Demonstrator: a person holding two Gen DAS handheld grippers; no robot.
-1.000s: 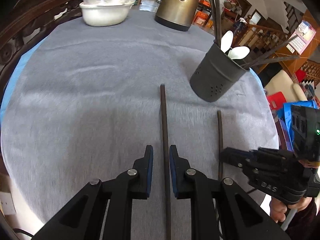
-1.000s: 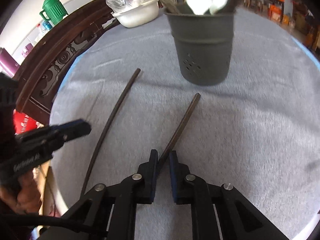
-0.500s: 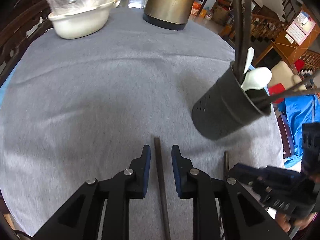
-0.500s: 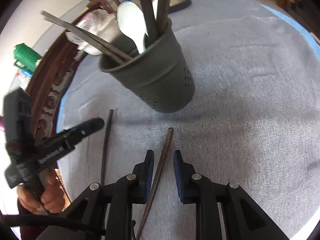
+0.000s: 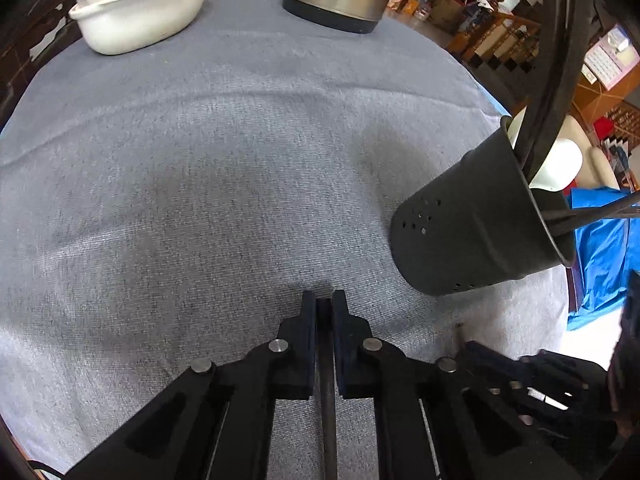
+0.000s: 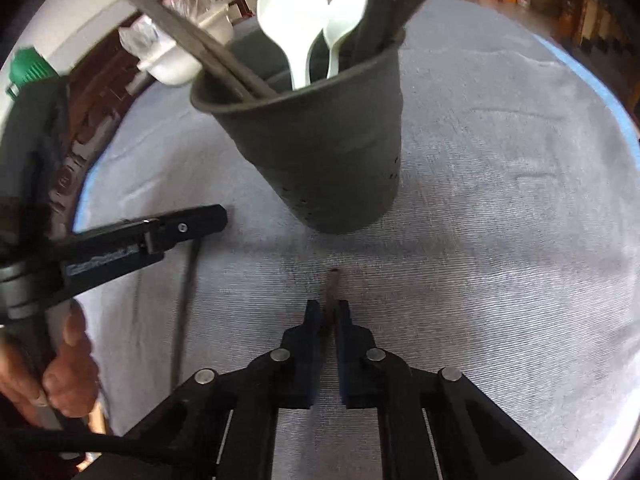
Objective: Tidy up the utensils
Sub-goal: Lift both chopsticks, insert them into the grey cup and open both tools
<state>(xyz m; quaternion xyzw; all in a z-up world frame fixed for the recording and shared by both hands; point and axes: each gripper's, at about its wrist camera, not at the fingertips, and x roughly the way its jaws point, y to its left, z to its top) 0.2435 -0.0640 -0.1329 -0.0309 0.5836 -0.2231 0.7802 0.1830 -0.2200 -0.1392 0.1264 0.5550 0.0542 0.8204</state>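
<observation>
The left gripper (image 5: pixel 324 304) is clamped on one dark chopstick (image 5: pixel 327 392) lying on the grey cloth (image 5: pixel 200 184). Beside it, the right gripper (image 6: pixel 328 314) pinches a second chopstick (image 6: pixel 332 284), its tip just short of the dark holder (image 6: pixel 320 152) with white spoons (image 6: pixel 292 12).

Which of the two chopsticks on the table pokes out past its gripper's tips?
The dark chopstick between the right gripper fingers; the left gripper's chopstick ends at its tips.
</observation>
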